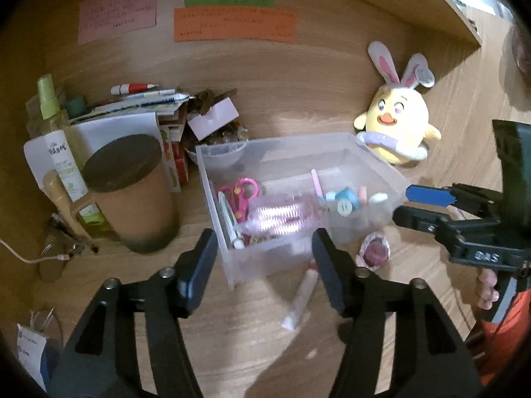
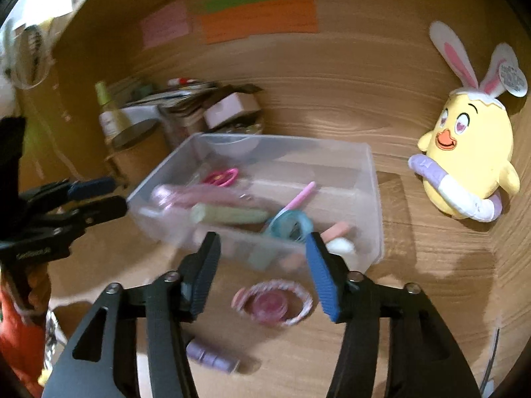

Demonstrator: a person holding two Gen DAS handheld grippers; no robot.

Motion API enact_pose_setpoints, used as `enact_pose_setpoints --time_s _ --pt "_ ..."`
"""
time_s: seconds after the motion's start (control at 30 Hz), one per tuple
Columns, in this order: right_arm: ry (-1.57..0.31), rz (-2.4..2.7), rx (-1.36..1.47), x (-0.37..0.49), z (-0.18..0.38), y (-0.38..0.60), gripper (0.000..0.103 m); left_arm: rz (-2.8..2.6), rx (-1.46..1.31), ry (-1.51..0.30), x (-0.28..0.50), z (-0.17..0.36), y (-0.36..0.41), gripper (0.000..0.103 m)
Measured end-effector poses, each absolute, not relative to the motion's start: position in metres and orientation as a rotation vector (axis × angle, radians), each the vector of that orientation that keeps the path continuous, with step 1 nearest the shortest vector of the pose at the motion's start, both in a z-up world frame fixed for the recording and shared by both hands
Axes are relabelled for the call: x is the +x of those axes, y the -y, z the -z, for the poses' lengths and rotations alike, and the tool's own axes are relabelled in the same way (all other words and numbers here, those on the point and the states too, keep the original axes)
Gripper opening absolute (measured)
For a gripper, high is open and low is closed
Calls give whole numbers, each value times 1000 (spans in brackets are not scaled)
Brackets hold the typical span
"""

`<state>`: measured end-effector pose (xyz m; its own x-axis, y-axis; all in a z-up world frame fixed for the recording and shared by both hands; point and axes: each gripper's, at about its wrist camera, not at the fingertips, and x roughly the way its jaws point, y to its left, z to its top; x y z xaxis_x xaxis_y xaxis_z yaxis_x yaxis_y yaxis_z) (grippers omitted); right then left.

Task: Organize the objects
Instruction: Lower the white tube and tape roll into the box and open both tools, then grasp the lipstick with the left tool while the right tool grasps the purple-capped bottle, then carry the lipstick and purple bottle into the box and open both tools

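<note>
My left gripper [image 1: 262, 262] and right gripper [image 2: 262, 265] stand spread, empty; the pink comb [image 1: 282, 215] lies lengthwise across the clear bin [image 1: 375, 162].

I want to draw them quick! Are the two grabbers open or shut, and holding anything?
Left gripper: open, holding nothing.
Right gripper: open, holding nothing.

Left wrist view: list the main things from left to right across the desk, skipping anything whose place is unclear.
Green spray bottle → brown lidded mug → clear plastic bin → yellow chick plush with bunny ears → right gripper.
</note>
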<state>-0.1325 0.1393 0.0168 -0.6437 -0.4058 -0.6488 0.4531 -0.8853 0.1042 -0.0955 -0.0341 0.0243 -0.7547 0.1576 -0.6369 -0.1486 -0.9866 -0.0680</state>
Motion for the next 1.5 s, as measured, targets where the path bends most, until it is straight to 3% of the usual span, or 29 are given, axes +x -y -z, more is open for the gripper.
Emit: enact_pose_setpoints --time_s 0.3,0.63,0.73,0.77,0.9,1.5 --pt "-139 2345 1018 -96 15 -126 54 -2687 -1234 -24 -102 25 19 62" --pt "-269 2204 1089 -84 48 -99 54 -2575 -1357 -34 -124 51 -1 33" --pt "-285 2208 1090 -85 51 -96 37 -2575 -1354 3 -123 51 0 26" --pt "-282 2202 1096 -86 51 -95 27 -2574 -1348 12 -122 52 0 23" --pt "-265 2218 1110 -86 53 -101 24 -2595 -1337 -17 -113 51 0 14" --pt "-77 2386 1052 -85 27 -136 23 -2598 -1329 12 -89 54 -2 14"
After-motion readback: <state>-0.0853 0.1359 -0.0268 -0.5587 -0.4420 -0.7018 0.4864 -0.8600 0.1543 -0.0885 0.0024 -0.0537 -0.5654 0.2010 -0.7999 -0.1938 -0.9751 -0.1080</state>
